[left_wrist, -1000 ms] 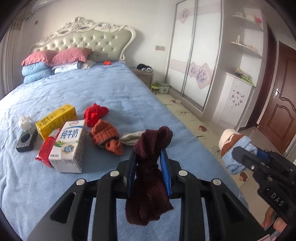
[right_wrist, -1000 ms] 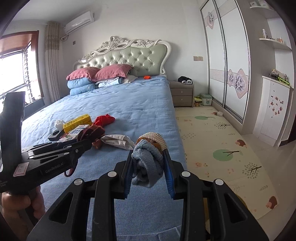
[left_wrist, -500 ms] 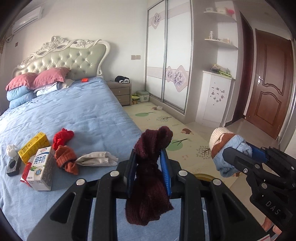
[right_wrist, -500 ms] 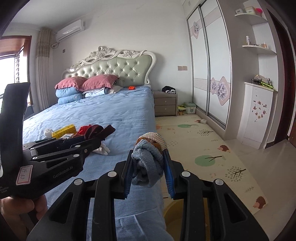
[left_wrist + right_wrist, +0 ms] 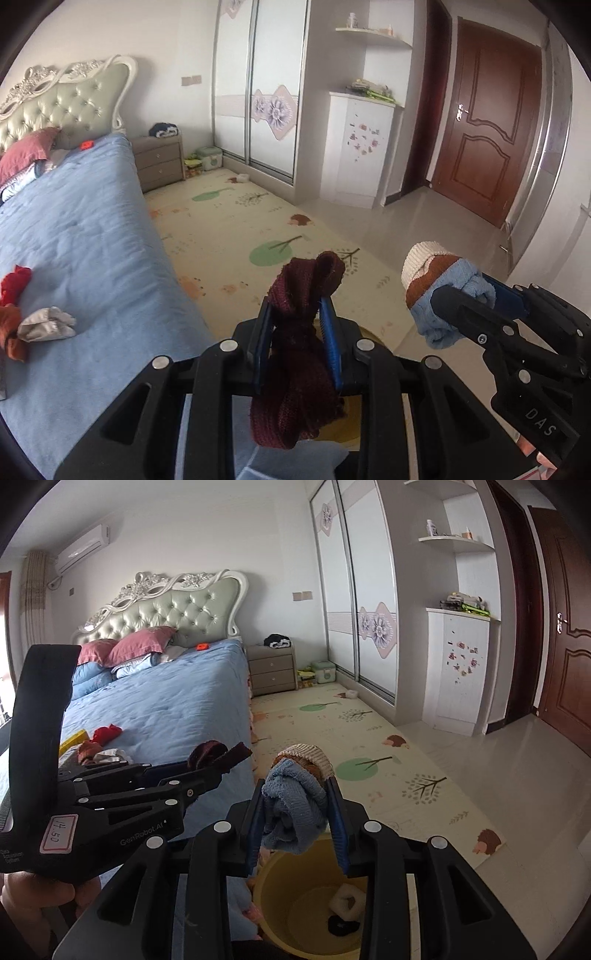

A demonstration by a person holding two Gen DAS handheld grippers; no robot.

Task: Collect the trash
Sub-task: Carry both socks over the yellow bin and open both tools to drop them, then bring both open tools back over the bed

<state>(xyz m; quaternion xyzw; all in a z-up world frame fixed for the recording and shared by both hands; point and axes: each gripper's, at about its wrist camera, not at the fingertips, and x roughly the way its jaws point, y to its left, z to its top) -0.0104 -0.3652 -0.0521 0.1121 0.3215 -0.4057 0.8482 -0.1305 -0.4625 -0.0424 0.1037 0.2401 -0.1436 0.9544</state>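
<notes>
Compared with a second earlier, both views had swung off the bed (image 5: 74,236) toward the floor. Left gripper (image 5: 295,332) stayed clenched on the maroon sock (image 5: 295,354); right gripper (image 5: 295,816) gripped the blue sock (image 5: 291,812), yellow bin (image 5: 280,882) now at 6 o'clock.

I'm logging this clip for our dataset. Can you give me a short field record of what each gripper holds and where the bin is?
left gripper: shut on maroon sock
right gripper: shut on blue sock, above the bin
yellow bin: on the floor beside the bed, already holds a white item and a black item
left on bed: red cloth, orange sock, grey cloth
</notes>
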